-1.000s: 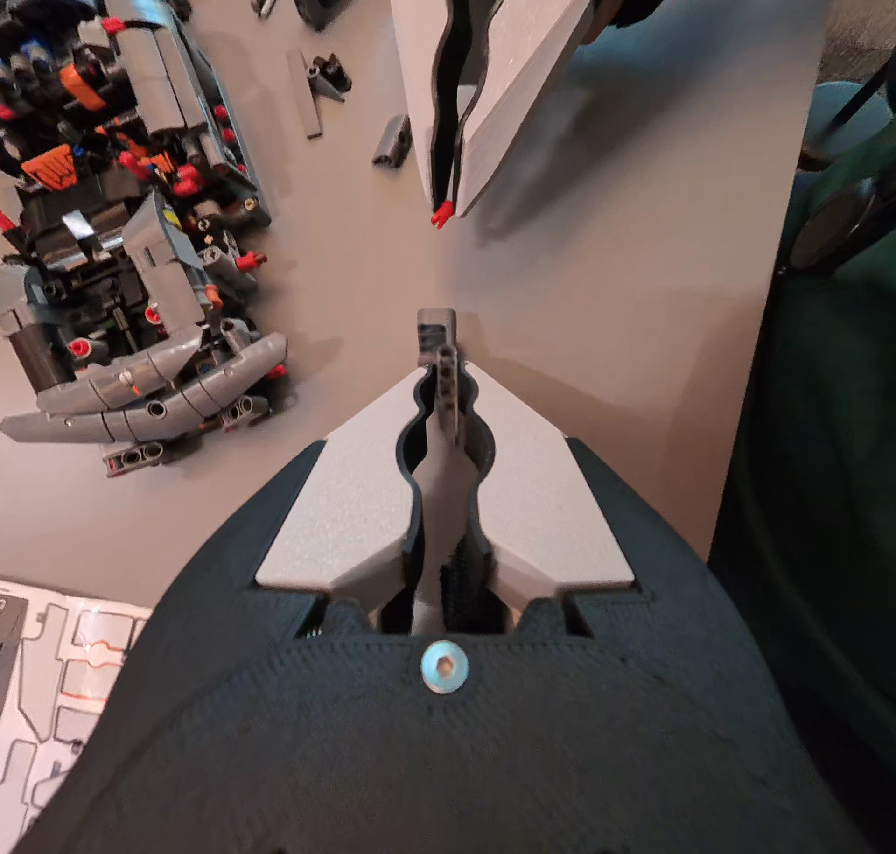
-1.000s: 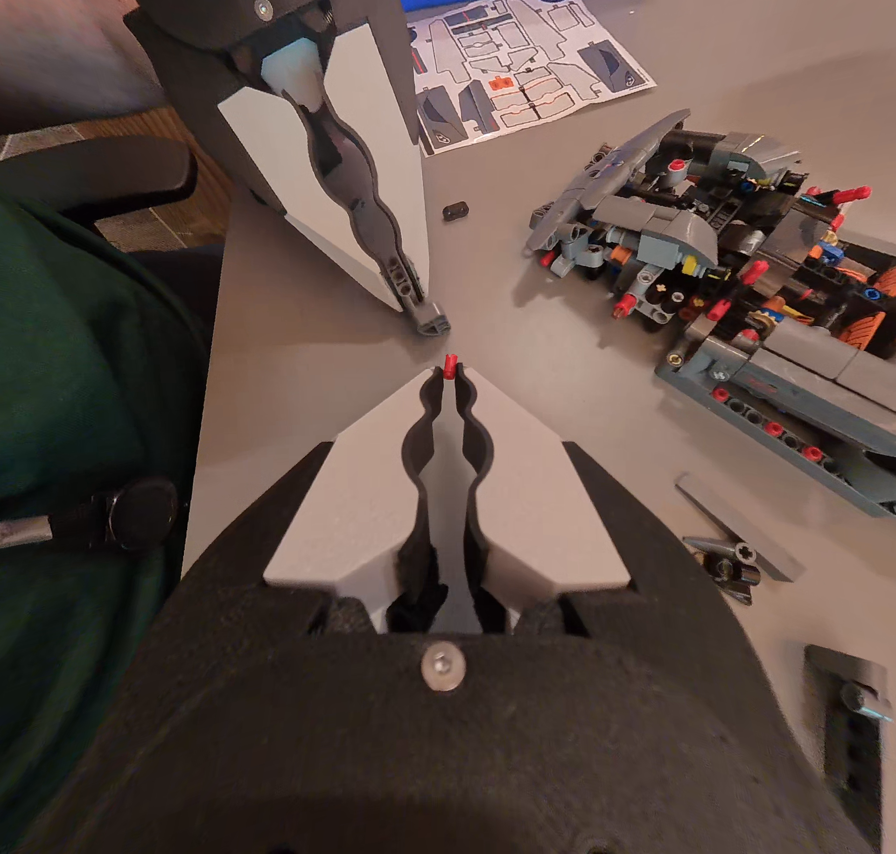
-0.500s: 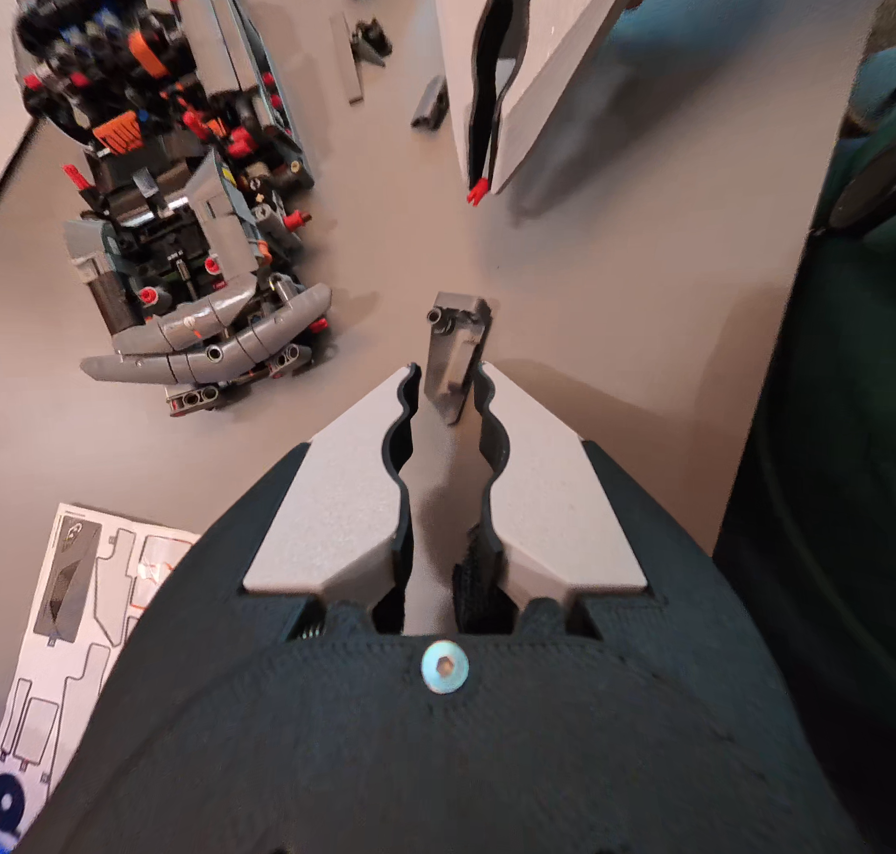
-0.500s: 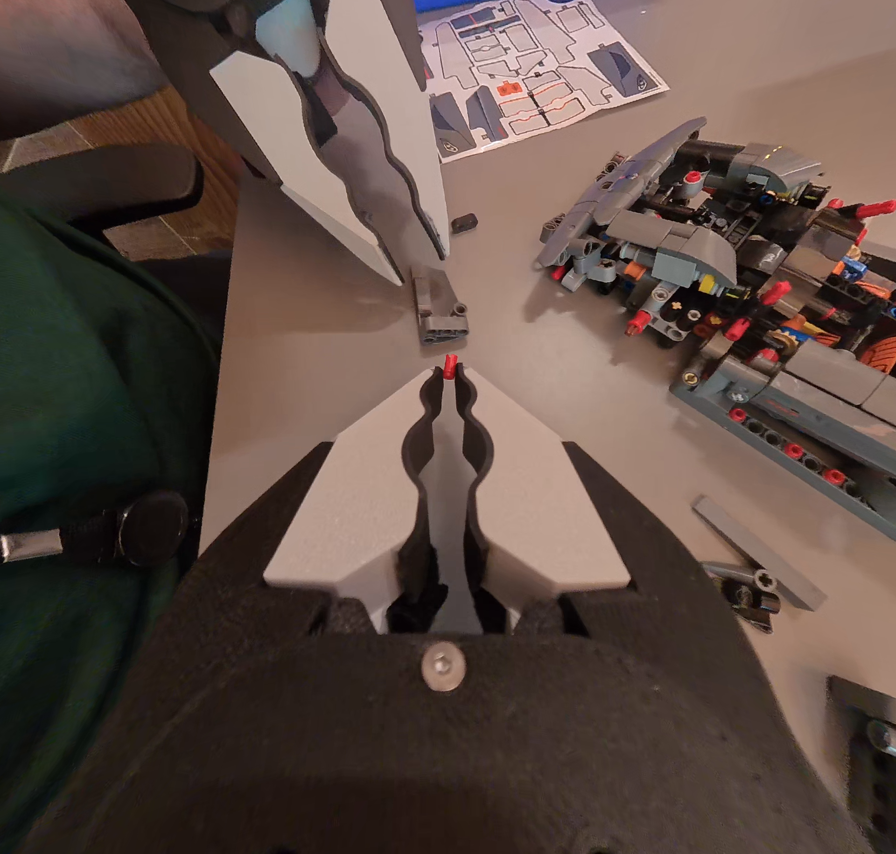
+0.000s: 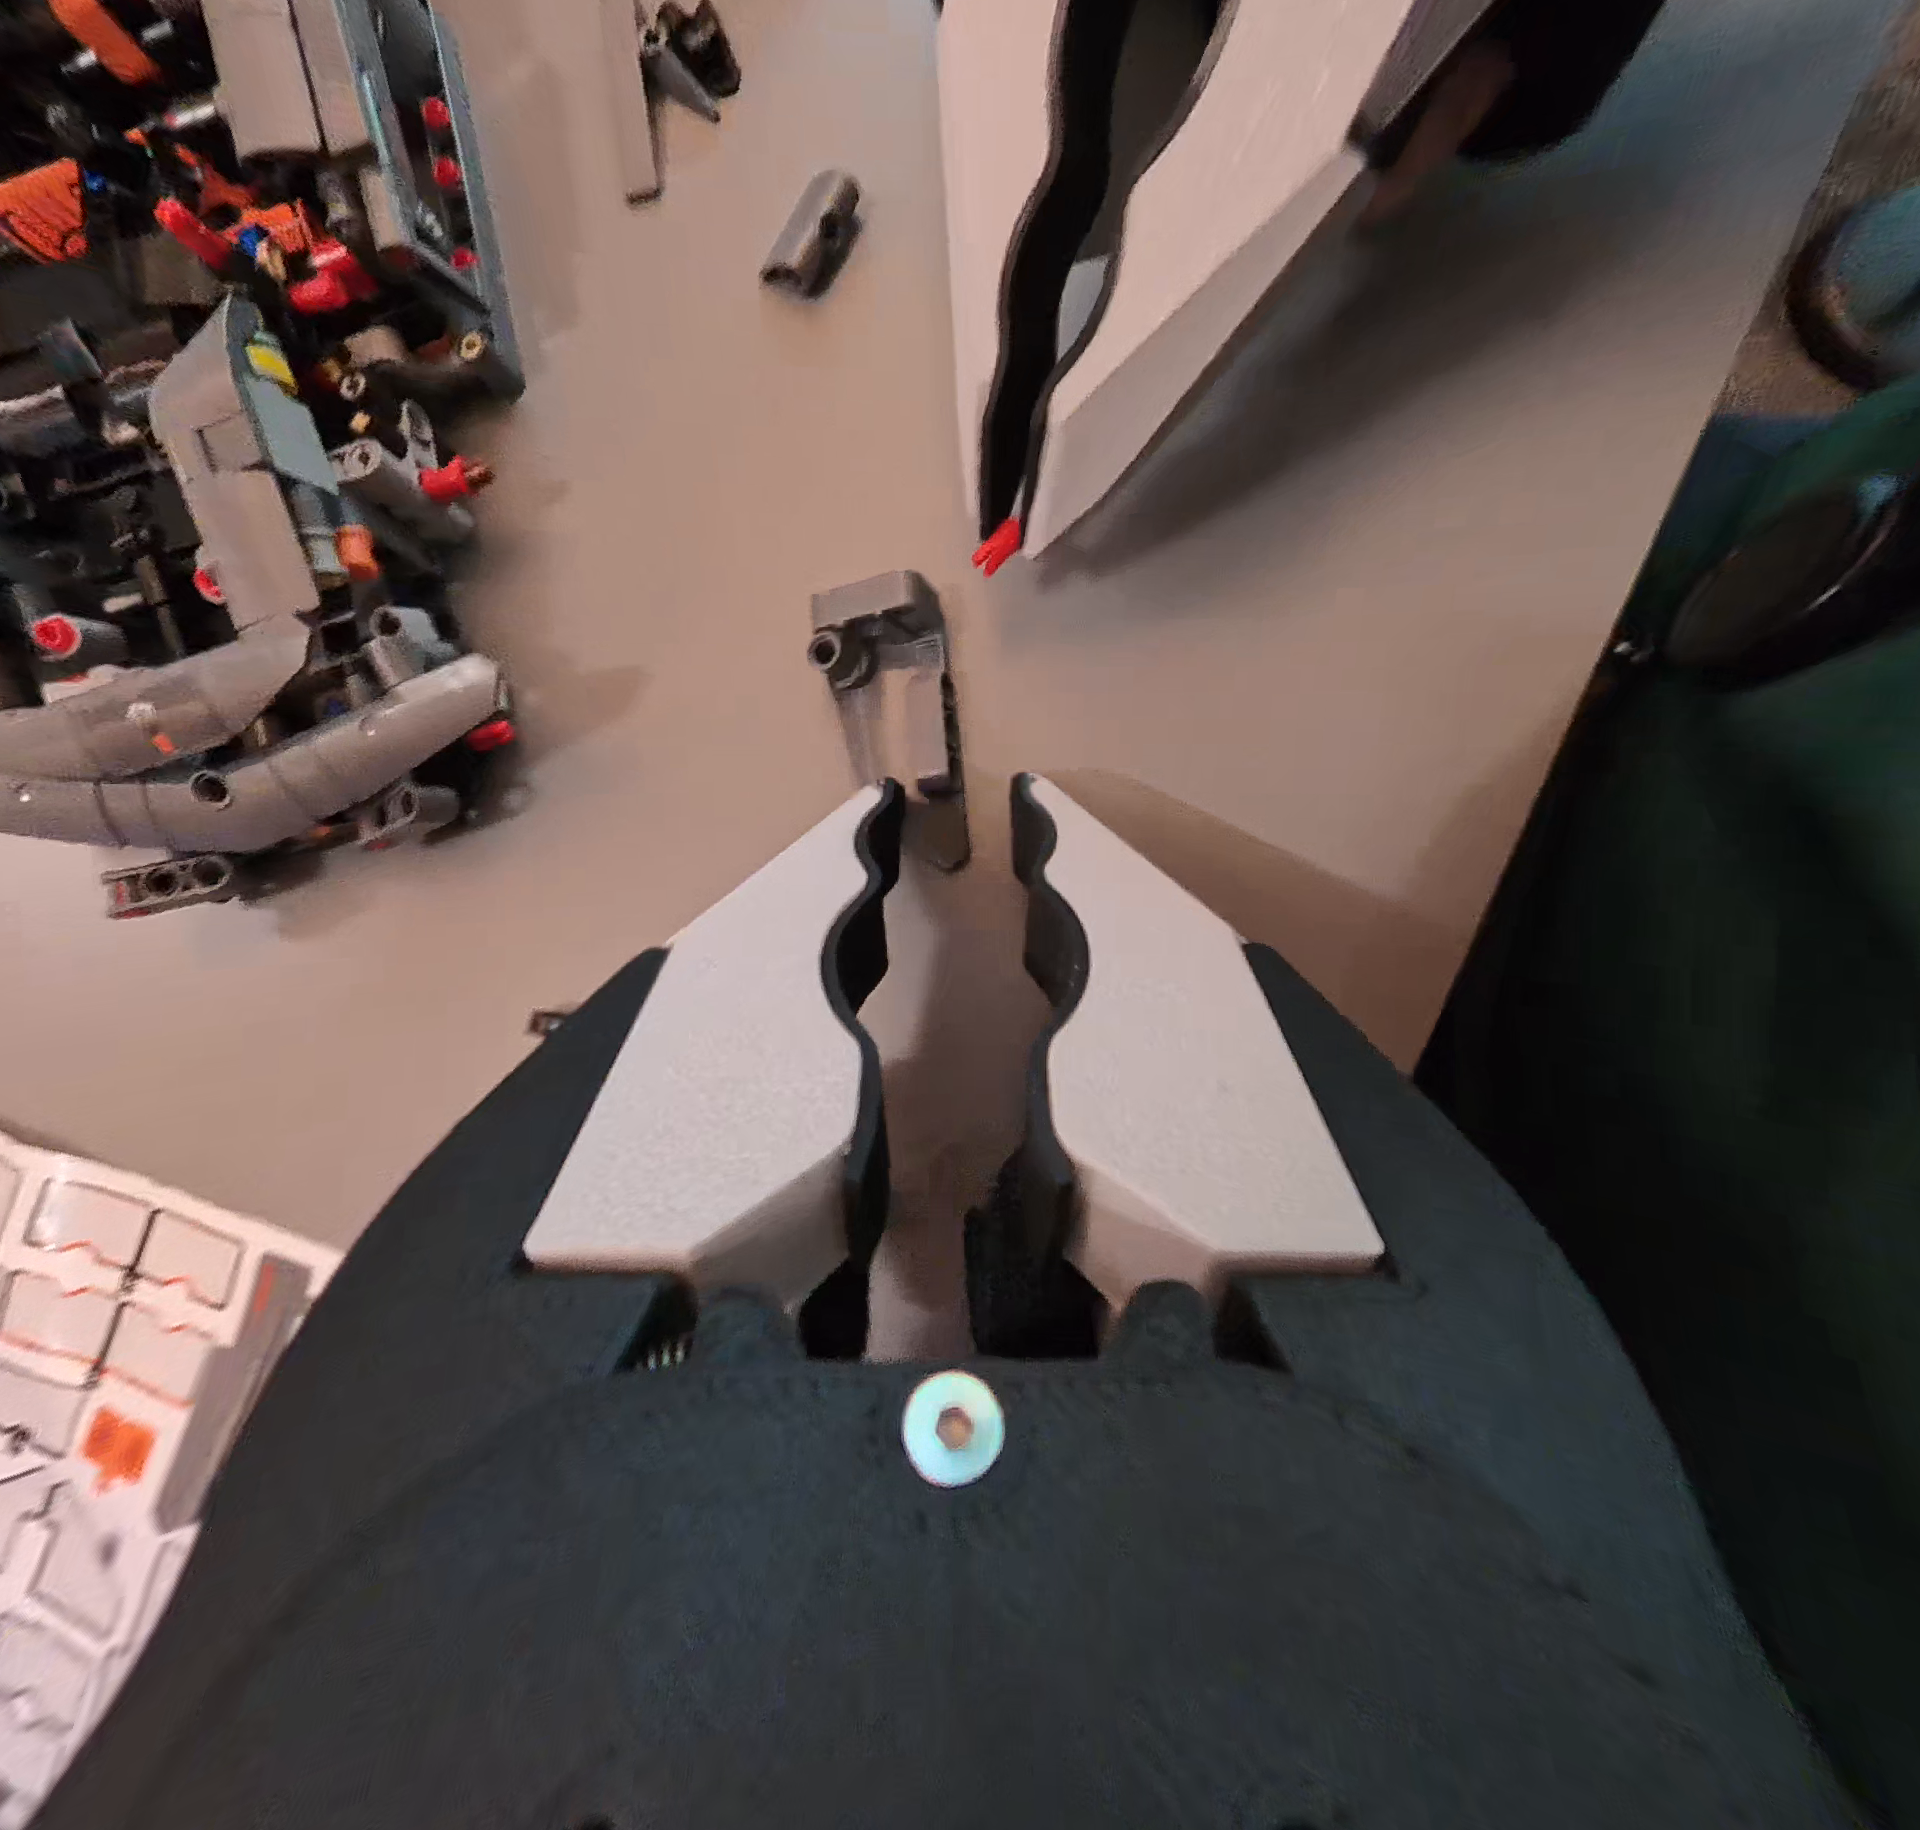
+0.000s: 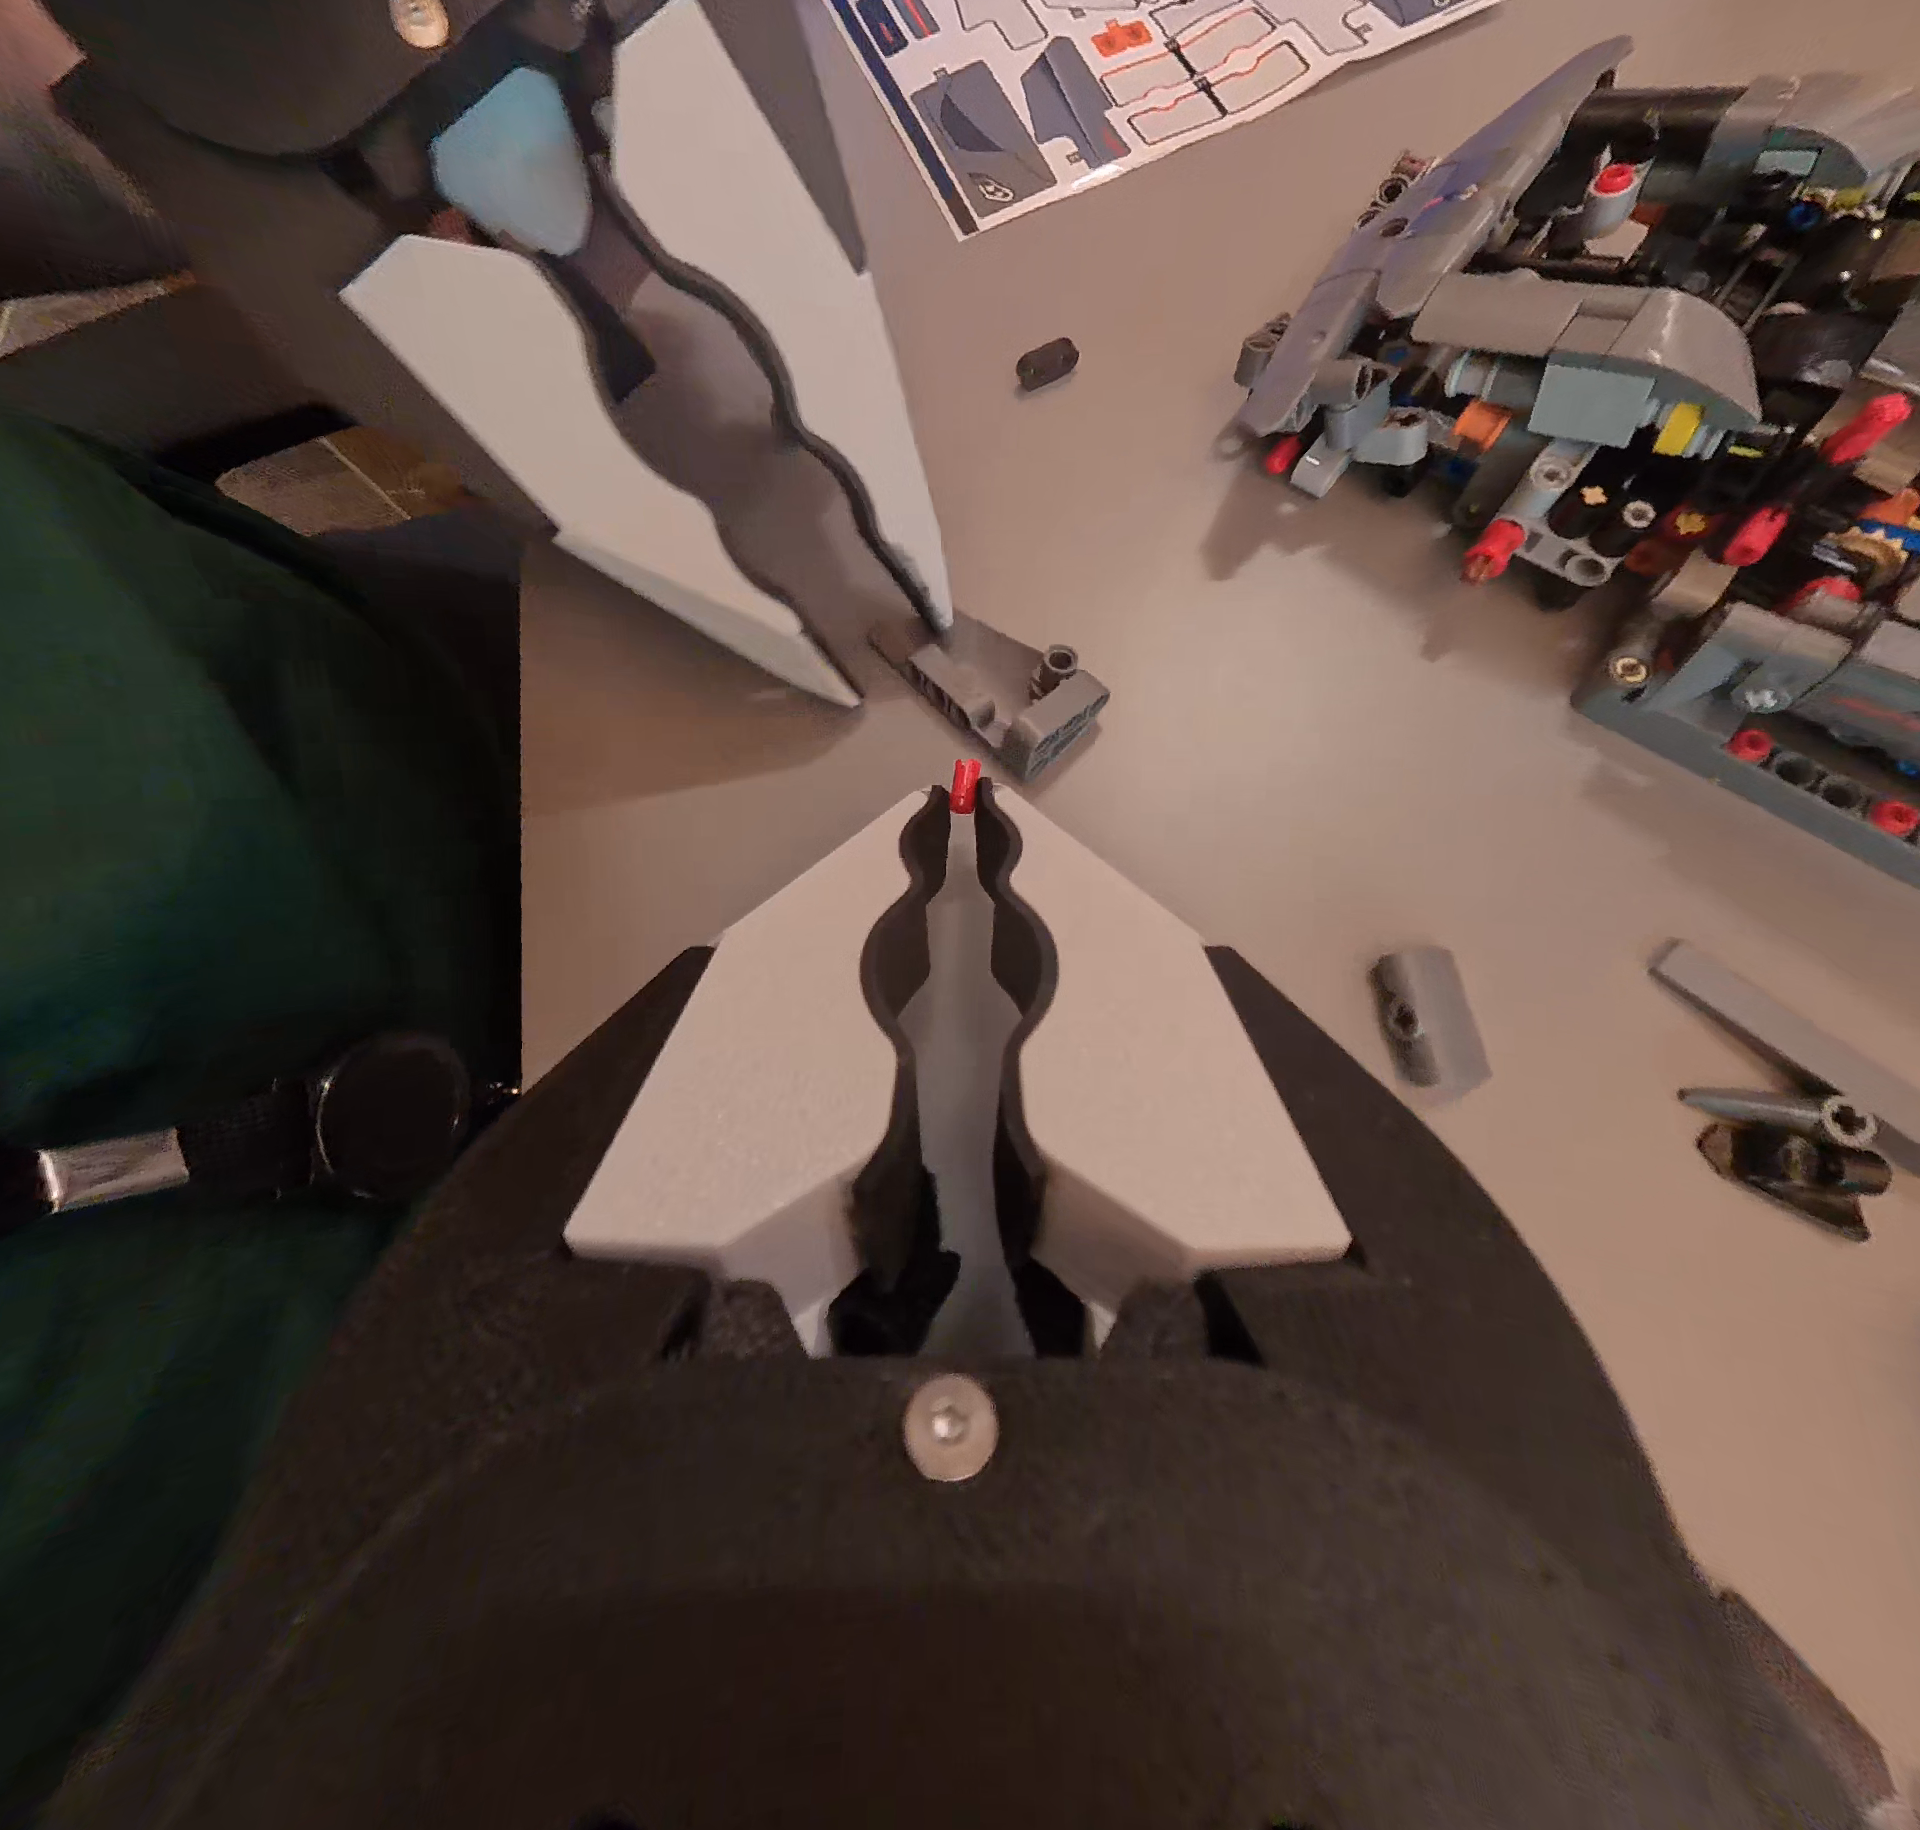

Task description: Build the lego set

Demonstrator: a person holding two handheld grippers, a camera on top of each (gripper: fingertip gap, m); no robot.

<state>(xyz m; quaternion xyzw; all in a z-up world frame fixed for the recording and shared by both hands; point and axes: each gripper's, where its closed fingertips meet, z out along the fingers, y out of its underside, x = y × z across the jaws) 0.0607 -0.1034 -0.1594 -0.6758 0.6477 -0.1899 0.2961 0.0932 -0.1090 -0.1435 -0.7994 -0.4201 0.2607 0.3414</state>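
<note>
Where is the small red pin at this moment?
The red pin is pinched at the tips of the right gripper, at the centre of the right wrist view, close to the grey L-shaped piece lying on the table.

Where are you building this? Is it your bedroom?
Can't tell the room. It looks like a hobby spot at a grey table: a half-built Lego model, a sticker sheet and loose pieces; a bit of tiled floor shows beyond the edge.

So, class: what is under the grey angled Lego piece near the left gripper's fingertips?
Bare grey table lies under the grey angled piece, with nothing else there. Its near end reaches between the open left gripper's tips; its underside is hidden.
</note>
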